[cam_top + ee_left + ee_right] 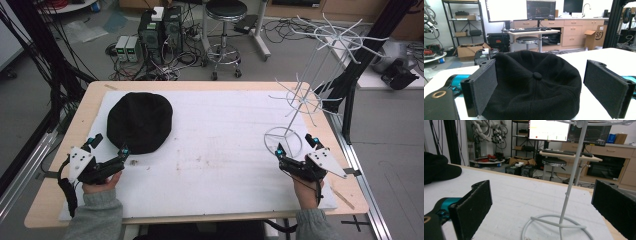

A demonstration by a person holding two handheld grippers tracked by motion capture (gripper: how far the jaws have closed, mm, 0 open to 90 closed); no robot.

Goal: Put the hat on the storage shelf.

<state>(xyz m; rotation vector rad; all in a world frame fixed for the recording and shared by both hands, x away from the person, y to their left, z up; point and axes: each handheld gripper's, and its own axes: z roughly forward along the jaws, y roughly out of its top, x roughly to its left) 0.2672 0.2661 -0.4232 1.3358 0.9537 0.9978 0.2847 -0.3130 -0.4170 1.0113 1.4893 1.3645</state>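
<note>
High view puts the left gripper (pixel 109 146) at the near left of the table (pixel 210 212), its jaws spread wide and holding nothing, their tips just short of the near edge of the hat (pixel 140 121). The left gripper view confirms it: both pads stand well apart with the hat between and beyond them, neither pressing on the cloth. That wide stance looks chosen so the jaws can slide in around the soft rim before they pinch it.

The right gripper (pixel 296 148) waits at the near right, also wide open and empty, pointing at the ringed foot of the rack (pixel 306 95). In the right gripper view the white pole (pixel 571 182) rises between the two pads without touching either. Probably that hand is there to steady the rack while the hat comes over, though this is a guess from where it rests.

The hat lies on the white mat (pixel 225 150), toward the far left, well apart from the rack. It is black and soft, a flat round cap sagging into shallow folds, with a small button (pixel 537 75) at the crown where the seams meet. From so low a view I cannot tell whether it has a brim. The rack is thin white wire with prongs fanning out at two levels, all of them bare.
</note>
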